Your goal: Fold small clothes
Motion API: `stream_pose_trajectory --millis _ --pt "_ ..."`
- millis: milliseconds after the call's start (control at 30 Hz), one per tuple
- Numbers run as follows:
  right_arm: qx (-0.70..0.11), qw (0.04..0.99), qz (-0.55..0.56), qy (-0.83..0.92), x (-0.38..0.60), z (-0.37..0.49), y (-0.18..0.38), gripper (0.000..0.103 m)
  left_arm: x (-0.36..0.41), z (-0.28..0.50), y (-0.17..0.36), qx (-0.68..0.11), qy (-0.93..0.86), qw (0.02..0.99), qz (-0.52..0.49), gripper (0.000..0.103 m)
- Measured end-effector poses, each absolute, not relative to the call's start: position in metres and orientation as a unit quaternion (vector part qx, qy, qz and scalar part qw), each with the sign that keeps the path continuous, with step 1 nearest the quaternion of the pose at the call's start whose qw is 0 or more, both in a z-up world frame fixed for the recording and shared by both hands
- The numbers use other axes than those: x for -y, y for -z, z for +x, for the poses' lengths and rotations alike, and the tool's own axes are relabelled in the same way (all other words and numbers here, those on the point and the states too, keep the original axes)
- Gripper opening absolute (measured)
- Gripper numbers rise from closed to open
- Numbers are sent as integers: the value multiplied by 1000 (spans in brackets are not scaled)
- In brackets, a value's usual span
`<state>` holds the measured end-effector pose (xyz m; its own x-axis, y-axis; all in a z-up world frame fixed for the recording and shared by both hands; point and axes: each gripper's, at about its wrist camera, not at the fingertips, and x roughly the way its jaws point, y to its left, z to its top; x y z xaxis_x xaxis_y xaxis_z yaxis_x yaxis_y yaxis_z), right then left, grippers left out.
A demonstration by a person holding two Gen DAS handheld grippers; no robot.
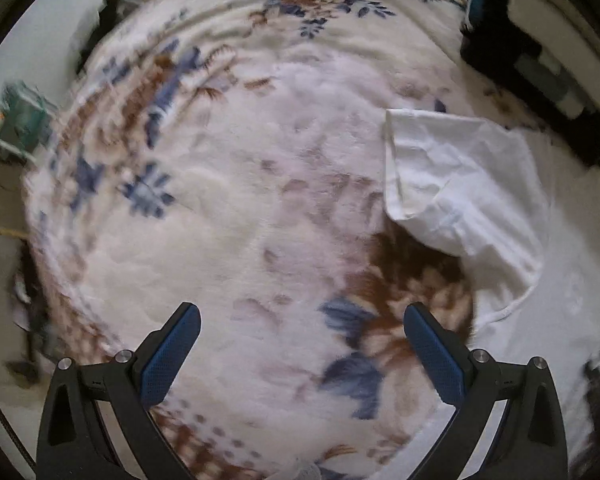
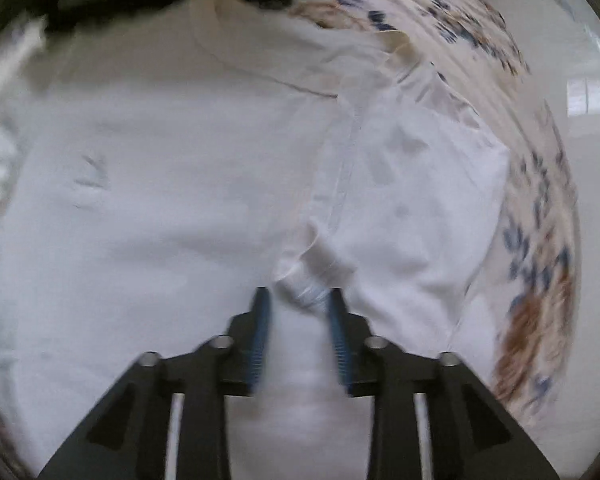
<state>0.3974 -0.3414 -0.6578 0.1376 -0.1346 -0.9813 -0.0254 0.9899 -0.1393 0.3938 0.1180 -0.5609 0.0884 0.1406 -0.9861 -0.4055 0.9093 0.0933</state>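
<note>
A white T-shirt (image 2: 172, 200) lies spread on a floral fleece blanket (image 1: 228, 216). In the left wrist view its sleeve (image 1: 460, 184) lies at the right, folded over. My left gripper (image 1: 300, 316) is open and empty above the blanket, left of the sleeve. My right gripper (image 2: 300, 300) hovers low over the shirt with its blue pads (image 2: 262, 320) partly apart. A bunched fold of white cloth (image 2: 312, 276) sits at its fingertips by the sleeve seam. I cannot tell whether the pads pinch it.
The blanket's blue and brown flower pattern (image 2: 536, 280) shows at the right of the shirt. Dark items (image 1: 540, 72) lie at the blanket's far right edge. A green object (image 1: 24, 120) stands off the blanket at the left.
</note>
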Motion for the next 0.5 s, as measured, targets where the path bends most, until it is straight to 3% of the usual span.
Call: stream_pose_trajectory --millis 67,233,367,433,467,500 --pt "-648 761 -3 41 352 386 641 64 -125 397 570 -657 -154 717 -176 103" --pt "-661 741 67 98 379 359 630 64 -144 406 610 -630 -96 651 -411 99" --pt "-674 721 84 135 396 337 634 64 -146 421 628 -591 -102 626 -498 94" --pt "-677 714 92 154 403 330 634 64 -145 435 627 -576 -120 647 -486 76" --pt "-676 712 98 162 407 327 633 64 -144 442 627 -578 -123 652 -475 53" --pt "-674 712 105 168 410 324 631 64 -142 450 627 -582 -121 657 -464 23"
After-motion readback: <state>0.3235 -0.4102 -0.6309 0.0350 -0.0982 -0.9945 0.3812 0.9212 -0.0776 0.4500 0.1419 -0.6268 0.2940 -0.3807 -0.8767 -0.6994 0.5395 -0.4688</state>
